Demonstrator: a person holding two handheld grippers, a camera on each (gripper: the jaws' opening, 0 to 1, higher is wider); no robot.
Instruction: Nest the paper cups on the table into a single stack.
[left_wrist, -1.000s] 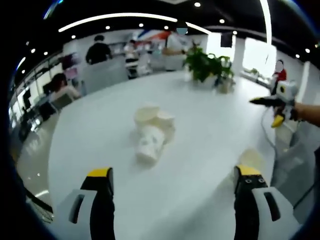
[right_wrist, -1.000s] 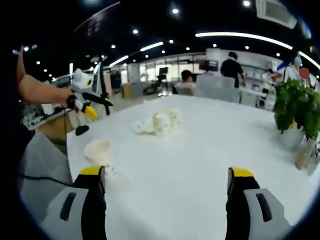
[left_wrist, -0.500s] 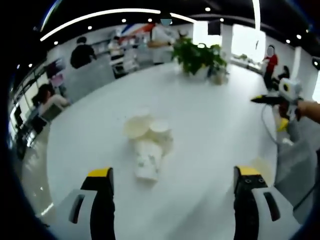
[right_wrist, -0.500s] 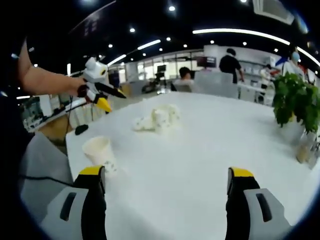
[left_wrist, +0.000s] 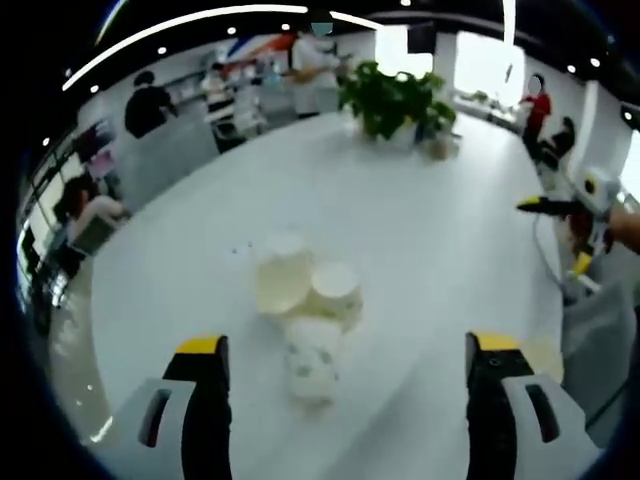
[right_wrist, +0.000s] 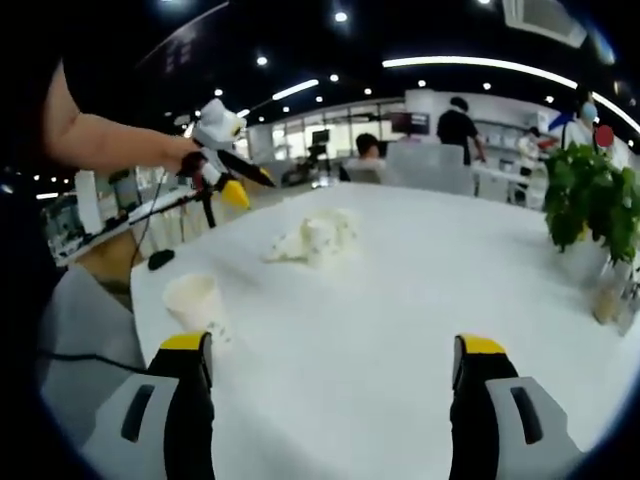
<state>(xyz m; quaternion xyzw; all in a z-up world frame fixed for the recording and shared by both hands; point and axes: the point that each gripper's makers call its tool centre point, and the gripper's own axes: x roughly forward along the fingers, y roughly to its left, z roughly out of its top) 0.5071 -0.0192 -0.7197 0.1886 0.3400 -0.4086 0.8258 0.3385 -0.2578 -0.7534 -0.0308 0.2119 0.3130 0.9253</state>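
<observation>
- Left gripper (left_wrist: 340, 360) has its jaws wide apart and holds nothing, above the cluster of paper cups (left_wrist: 303, 300) on the white table (left_wrist: 420, 230).
- Right gripper (right_wrist: 330, 360) is also spread and empty; a single cup (right_wrist: 195, 302) stands near its left jaw.
- Potted plant (right_wrist: 590, 205) stands at the far table edge.

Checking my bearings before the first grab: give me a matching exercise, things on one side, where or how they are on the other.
Things:
1. cluster of cups
2. lone cup
3. potted plant
4. left gripper

Places or states:
A. at the table's far side
B. held above the table edge
C. standing upright near the right gripper's left jaw
D. tumbled together mid-table

Pairs: 1-D, 2-C, 3-A, 4-B
</observation>
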